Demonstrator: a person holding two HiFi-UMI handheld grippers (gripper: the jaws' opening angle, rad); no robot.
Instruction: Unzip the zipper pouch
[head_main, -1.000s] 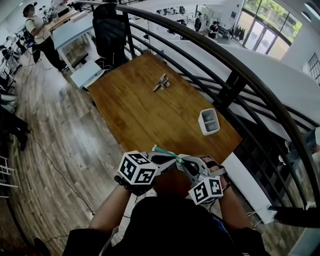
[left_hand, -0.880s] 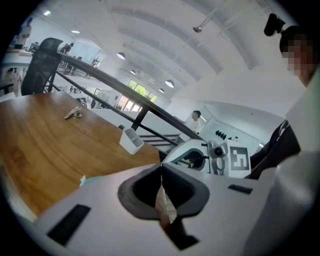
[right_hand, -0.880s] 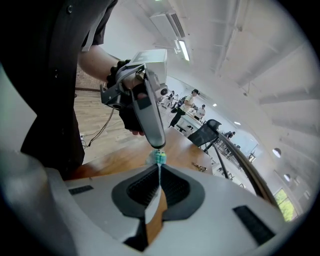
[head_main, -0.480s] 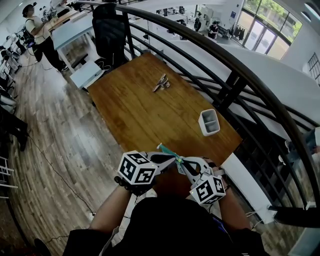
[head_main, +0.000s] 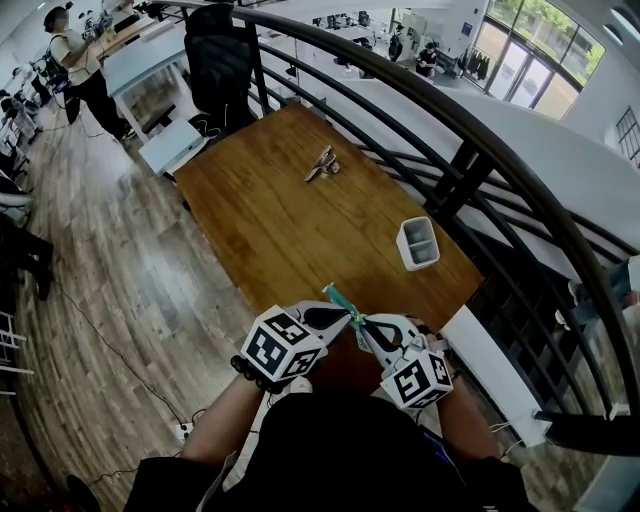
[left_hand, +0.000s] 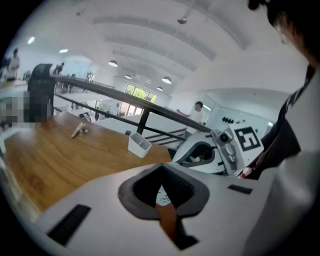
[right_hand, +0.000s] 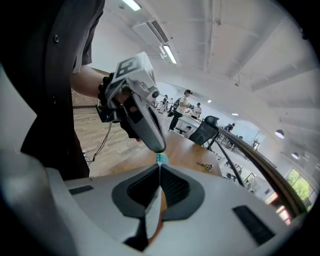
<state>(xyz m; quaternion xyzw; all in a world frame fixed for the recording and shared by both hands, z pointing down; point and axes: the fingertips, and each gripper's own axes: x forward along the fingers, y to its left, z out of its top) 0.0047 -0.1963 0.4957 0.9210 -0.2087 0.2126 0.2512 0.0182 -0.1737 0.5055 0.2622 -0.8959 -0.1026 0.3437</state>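
Left gripper (left_hand: 161, 172): jaws are closed flat on a thin pale strip of the zipper pouch (left_hand: 164, 198), which is pinched between the dark pads. Right gripper (right_hand: 160, 175): jaws are likewise closed on a thin edge of the same pouch. A short teal end is seen poking out just past the tips, and it is met there by the left gripper's nose.

In the head view the two grippers are held tip to tip, close to the person's body, with the teal strip sticking up between them. The pouch is carried in the air by the near end of the wooden table (head_main: 270, 220), not resting on it. Only the thin edge is visible, so it cannot be told whether the zip is open or shut.

Further out on the table, a white two-compartment holder (head_main: 417, 243) is set near the right edge. A small metallic item (head_main: 322, 165) is seen toward the far end, too small to identify. A black railing (head_main: 455, 140) is run along the table's right side, and a black chair (head_main: 220, 60) is parked at the far end.
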